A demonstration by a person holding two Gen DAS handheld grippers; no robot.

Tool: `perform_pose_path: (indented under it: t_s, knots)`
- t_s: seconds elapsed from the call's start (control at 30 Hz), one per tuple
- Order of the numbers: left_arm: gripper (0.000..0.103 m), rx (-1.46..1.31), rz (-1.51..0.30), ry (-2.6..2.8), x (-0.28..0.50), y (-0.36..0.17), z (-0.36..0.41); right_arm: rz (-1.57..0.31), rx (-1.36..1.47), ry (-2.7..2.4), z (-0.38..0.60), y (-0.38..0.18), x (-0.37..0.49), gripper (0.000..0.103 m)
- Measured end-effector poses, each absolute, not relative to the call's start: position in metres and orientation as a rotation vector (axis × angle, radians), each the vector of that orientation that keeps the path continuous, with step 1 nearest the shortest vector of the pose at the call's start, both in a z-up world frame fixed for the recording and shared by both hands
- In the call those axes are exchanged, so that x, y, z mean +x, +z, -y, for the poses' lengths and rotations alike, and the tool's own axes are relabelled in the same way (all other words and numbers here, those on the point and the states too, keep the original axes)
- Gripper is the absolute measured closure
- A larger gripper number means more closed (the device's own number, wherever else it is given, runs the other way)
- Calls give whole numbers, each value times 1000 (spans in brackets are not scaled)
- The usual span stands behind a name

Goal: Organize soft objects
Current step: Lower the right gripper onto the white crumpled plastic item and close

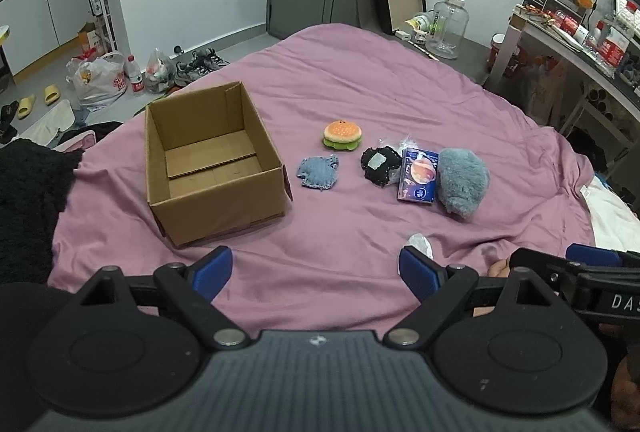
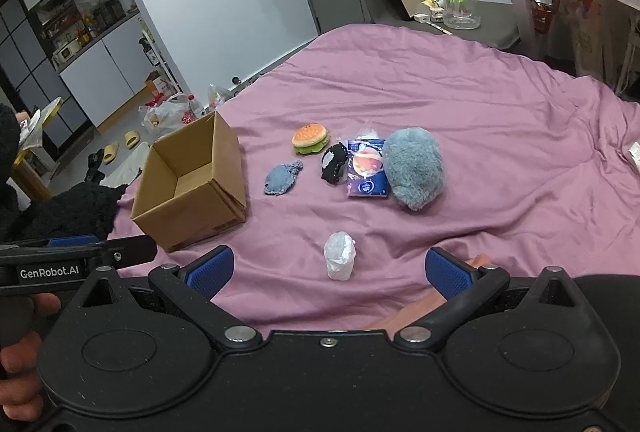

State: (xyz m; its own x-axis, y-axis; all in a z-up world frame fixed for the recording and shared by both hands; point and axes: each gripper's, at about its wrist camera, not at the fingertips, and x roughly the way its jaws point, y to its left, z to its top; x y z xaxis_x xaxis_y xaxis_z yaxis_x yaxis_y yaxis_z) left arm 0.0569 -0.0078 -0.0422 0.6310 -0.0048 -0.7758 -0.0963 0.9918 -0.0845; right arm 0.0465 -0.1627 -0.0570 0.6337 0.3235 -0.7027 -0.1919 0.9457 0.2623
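Both grippers, left [image 1: 316,268] and right [image 2: 330,268], spread wide, holding nothing. White wad [image 2: 339,260] nearest, 12 o'clock. Box [image 1: 212,164] empty at 10 o'clock. 5 more soft things beyond on bed [image 1: 400,80]. Nothing sorted yet.

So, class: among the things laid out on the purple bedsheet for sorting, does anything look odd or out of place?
Yes: the flat dark-blue printed packet lies wedged between the black fabric piece and the grey-blue furry plush. It looks like stiff packaging rather than a soft object.
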Motion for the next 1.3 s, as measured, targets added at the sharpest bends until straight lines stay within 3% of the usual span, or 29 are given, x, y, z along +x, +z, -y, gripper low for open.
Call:
perform_pose_path:
  t_s: [0.33,1.03,1.23,1.3]
  knots:
    - [14,-134,-898,57,89,-59,10,-891,224,306,162,-83,79,3]
    - [18,-146,-967,44,157,-107,18,-1080,291,327,151,-149,144,33]
    - [23,-154,-987,46,176,-120,20,-1172,275,316,144,-169,160,52]
    - [23,-157,-995,39,183,-124,23,-1206,262,314,140,-177,166,69]
